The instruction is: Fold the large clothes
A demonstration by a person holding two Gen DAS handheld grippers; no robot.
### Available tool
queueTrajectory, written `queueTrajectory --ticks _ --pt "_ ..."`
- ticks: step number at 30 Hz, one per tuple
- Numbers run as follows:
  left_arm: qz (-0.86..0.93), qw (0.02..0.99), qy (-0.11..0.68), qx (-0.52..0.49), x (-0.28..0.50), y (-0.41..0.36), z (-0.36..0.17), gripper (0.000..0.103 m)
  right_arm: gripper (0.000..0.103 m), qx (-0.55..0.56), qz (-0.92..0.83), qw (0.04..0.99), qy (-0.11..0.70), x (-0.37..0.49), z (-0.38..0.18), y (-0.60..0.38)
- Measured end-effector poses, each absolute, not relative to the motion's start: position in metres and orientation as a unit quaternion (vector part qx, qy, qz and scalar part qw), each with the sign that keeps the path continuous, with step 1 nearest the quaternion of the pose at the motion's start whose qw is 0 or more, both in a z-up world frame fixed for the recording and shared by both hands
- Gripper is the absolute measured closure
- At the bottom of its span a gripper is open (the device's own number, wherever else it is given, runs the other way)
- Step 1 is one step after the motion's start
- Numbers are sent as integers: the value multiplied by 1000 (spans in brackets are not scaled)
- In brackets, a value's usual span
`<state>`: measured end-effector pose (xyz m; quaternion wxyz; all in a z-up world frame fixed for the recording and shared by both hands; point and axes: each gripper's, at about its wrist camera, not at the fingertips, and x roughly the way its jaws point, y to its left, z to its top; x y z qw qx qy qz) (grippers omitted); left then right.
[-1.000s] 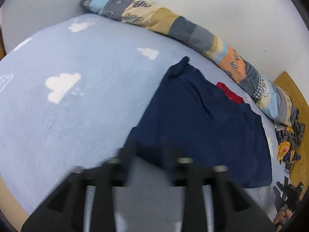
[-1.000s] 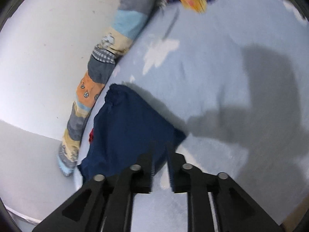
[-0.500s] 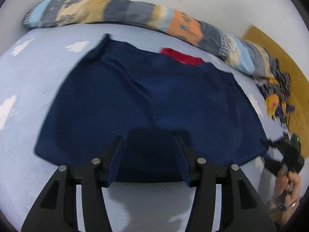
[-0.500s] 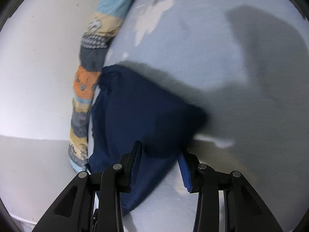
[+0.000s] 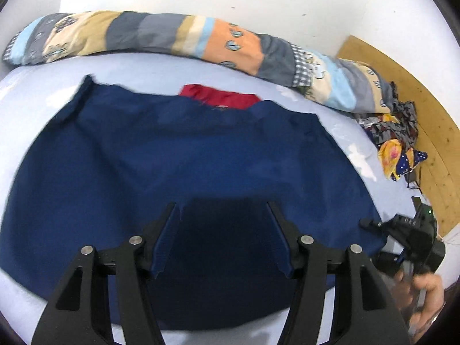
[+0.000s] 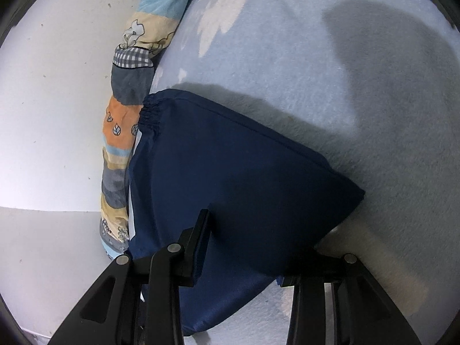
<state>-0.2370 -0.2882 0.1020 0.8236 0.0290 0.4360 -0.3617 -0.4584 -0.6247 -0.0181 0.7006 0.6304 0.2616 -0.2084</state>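
Note:
A large navy garment (image 5: 201, 155) lies spread on the light blue bed sheet (image 5: 342, 126), with a red patch (image 5: 221, 97) showing at its far edge. My left gripper (image 5: 222, 204) hovers over the near middle of the cloth; its jaws are opening and nothing is pinched between them. In the right wrist view the same garment (image 6: 230, 158) has an elastic cuff (image 6: 149, 112) at the far end. My right gripper (image 6: 241, 212) is at a near corner, open, with loose cloth between the fingers that hides the right one. The left wrist view shows that gripper (image 5: 366, 224) at the garment's right corner.
A long patchwork bolster (image 5: 201, 37) lies against the white wall along the far side of the bed. A heap of colourful clothes (image 5: 396, 149) sits at the right end beside a wooden board (image 5: 402, 86). A person's hand (image 5: 428, 296) grips the right tool.
The left gripper swung from the bare sheet to above the garment and its jaws widened. The right gripper came down onto the corner, spread its jaws, and cloth now lies between them.

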Motion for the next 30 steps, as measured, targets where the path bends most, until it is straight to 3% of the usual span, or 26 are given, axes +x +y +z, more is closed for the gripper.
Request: queueTrajectory --ticks 4,7,17,30 --pt "-339 817 463 54 -226 -317 75 37 64 625 -206 702 272 -456 -17 -624" --pt "-315 827 451 117 -226 -334 56 18 61 625 -204 701 276 -451 -16 -625" --pt "-314 821 469 83 -219 -330 62 18 56 652 -199 684 258 -450 -15 -631" --pt "-321 818 466 110 -223 -332 59 17 59 634 -206 718 201 -438 -23 -638"
